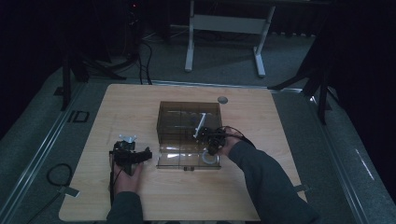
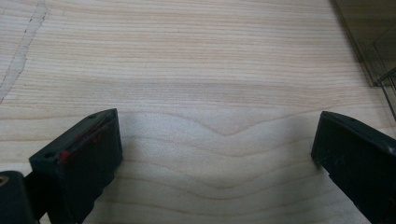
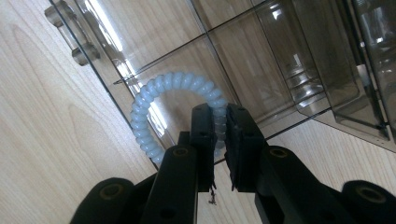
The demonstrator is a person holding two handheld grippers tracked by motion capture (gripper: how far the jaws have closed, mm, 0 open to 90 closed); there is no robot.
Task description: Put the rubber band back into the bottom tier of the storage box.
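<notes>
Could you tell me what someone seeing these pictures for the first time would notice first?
Most striking is the pale blue spiral hair tie, pinched at its right side by the right gripper over the open lid of the smoky transparent compartment box at the middle of the wooden table. The left gripper rests to the left of the box, jaws wide apart over bare wood.

Room dim, surroundings mostly black. Light wood-grain table [image 1: 140,107] on grey carpet floor [image 1: 224,60]. White metal desk frame [image 1: 226,28] behind the table. Dark stand legs [image 1: 70,70] on both sides. Black cable loop [image 1: 58,175] on floor, left.
</notes>
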